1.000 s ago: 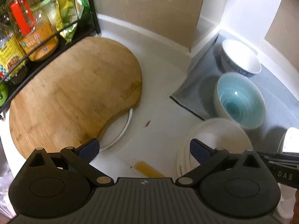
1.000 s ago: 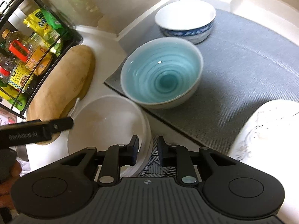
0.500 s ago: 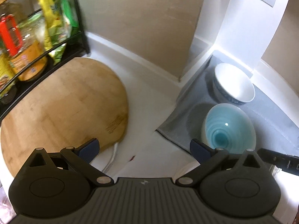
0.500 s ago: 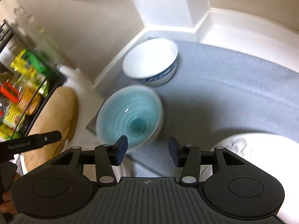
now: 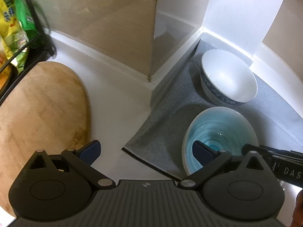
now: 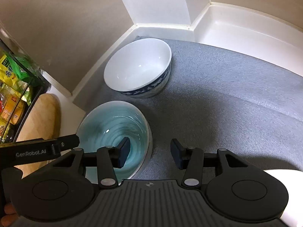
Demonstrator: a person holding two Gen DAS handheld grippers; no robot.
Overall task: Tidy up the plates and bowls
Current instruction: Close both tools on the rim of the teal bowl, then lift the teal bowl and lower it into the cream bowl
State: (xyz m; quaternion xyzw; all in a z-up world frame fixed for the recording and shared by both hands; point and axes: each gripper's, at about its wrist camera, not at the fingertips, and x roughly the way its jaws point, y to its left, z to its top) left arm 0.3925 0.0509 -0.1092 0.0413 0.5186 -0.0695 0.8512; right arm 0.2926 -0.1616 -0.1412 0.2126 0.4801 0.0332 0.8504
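Right wrist view shows the right gripper (image 6: 150, 152) spread wide with nothing in it. Its left finger hangs over the inside of the blue bowl (image 6: 113, 130), and its right finger is over the gray mat (image 6: 236, 94). The rim of the bowl sits between the two fingers, in the lower middle of the frame.

I think the step now is picking up the blue bowl by its rim. The next move needs the gripper to go down so one finger is inside, one outside, then squeeze.

The white bowl (image 6: 138, 68) stands just behind it, in the middle of the frame, near but not touching. Both bowls are round, so they have no long side. Both open straight up.

In the left wrist view, the left gripper (image 5: 146, 149) is spread wide too and holds nothing. The blue bowl (image 5: 221, 130) is at lower right, the cutting board (image 5: 37, 109) at left.
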